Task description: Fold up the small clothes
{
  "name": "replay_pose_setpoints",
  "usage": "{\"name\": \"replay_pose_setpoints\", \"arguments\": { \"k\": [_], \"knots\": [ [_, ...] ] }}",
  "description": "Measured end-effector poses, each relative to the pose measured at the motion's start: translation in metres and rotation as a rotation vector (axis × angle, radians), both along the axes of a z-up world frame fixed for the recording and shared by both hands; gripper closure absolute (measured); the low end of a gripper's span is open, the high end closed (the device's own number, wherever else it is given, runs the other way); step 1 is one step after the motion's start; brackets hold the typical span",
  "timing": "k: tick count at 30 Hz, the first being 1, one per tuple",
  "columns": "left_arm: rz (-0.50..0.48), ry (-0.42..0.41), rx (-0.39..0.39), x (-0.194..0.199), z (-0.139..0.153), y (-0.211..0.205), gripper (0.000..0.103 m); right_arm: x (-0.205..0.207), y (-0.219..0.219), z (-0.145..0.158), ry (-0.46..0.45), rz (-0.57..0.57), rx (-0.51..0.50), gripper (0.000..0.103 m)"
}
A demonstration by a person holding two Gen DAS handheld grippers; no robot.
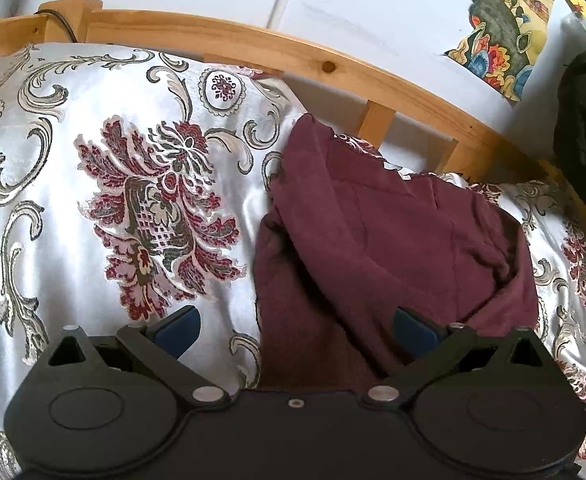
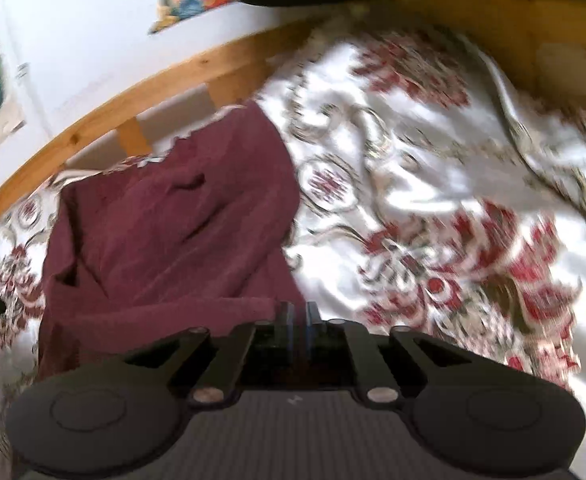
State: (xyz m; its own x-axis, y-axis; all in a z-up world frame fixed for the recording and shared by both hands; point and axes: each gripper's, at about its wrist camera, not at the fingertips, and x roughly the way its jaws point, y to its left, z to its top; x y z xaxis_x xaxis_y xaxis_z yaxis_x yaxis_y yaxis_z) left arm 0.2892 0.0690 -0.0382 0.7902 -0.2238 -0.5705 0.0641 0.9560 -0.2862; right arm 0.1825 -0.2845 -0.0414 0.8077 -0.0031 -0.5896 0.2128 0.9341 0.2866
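- Right gripper (image 2: 297,320) is sitting nearest the lens, fingers pressed almost together; it is looking pinched on the near hem of the maroon garment (image 2: 173,224), though blur is hiding the exact contact.
- Left gripper (image 1: 295,330) is hovering with fingers spread wide, nothing between them, its right fingertip (image 1: 411,330) over the garment's near left part.
- Garment is lying rumpled on the floral bedspread (image 1: 73,184), its far end reaching toward the wooden bed rail (image 1: 253,46) at the bed's far edge.
- Judgement: the step is a fold carried by the right hand.
- The left should be pinning or gripping the near left hem so both edges are travelling level.
- The satin is likely slippery; keep the pull low and slow to avoid dragging the whole piece.
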Motion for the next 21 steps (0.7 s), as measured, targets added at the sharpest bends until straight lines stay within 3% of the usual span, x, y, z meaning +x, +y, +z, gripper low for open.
{"name": "replay_pose_setpoints", "arguments": {
  "k": [1,4,10,19,20,21],
  "knots": [
    [-0.001,0.004,0.002,0.001,0.0,0.0,0.001,0.002,0.005,0.001,-0.013,0.024,-0.016,0.087],
    [-0.001,0.015,0.005,0.006,-0.001,0.001,0.001,0.009,0.019,0.0,-0.042,0.104,-0.051,0.052],
    [0.004,0.042,0.028,0.022,-0.014,0.004,0.001,0.018,0.053,0.002,-0.108,0.3,-0.17,0.031],
    [0.003,0.071,0.045,0.041,-0.028,0.008,0.001,0.034,0.095,-0.005,-0.104,0.56,-0.31,0.031],
    [0.0,0.068,0.046,0.043,-0.028,0.008,0.001,0.038,0.099,-0.007,-0.097,0.575,-0.325,0.033],
    [-0.002,0.064,0.047,0.044,-0.028,0.008,0.001,0.043,0.102,-0.01,-0.09,0.582,-0.325,0.048]
  ]
}}
